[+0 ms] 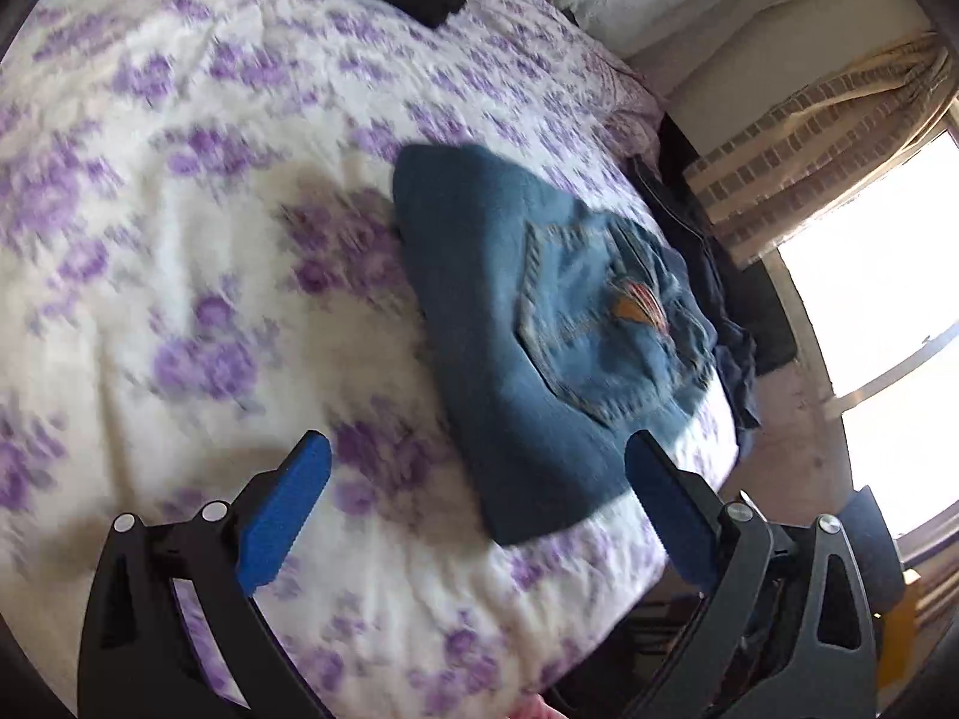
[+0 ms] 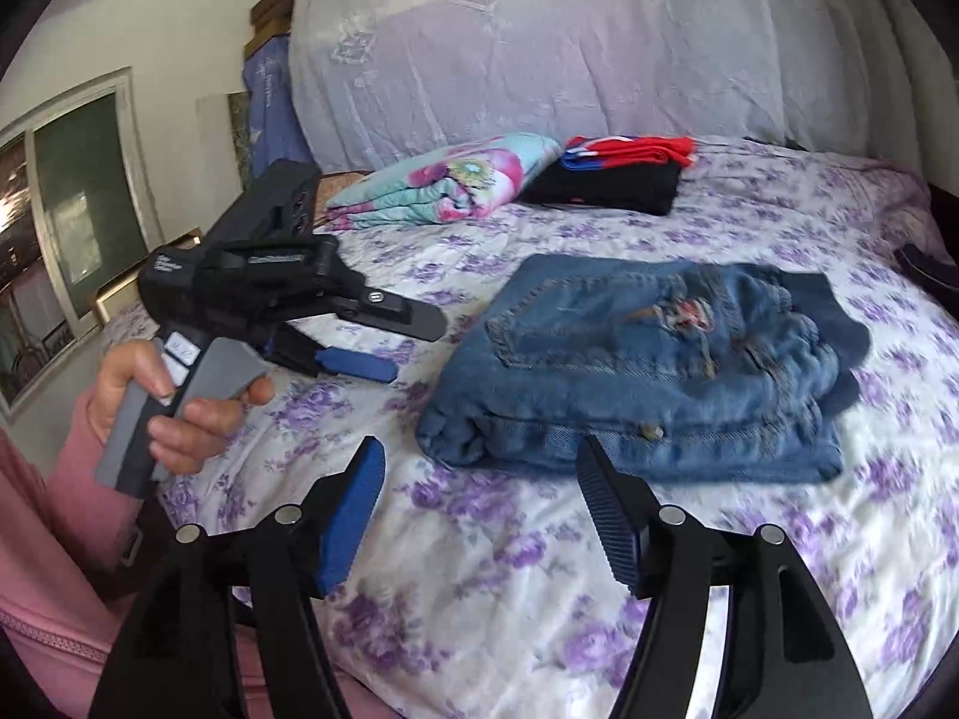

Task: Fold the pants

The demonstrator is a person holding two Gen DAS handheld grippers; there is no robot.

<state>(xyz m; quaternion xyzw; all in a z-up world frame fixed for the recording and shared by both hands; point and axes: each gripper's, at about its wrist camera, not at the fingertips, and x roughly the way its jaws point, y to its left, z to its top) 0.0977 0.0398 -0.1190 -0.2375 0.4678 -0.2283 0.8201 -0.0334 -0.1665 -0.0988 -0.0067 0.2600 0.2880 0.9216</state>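
Observation:
A pair of blue jeans (image 1: 539, 323) lies folded into a thick rectangle on the bed, back pocket up; it also shows in the right wrist view (image 2: 647, 365). My left gripper (image 1: 479, 455) is open and empty, held above the bed just short of the jeans' near edge. It also shows from the side in the right wrist view (image 2: 389, 341), held in a hand, left of the jeans. My right gripper (image 2: 479, 479) is open and empty, just in front of the jeans' folded edge.
The bed has a white cover with purple flowers (image 2: 509, 599). A folded black and red garment (image 2: 611, 180) and a floral blanket (image 2: 449, 180) lie near the headboard. Dark clothes (image 1: 707, 251) lie at the bed's edge by the window (image 1: 869, 299).

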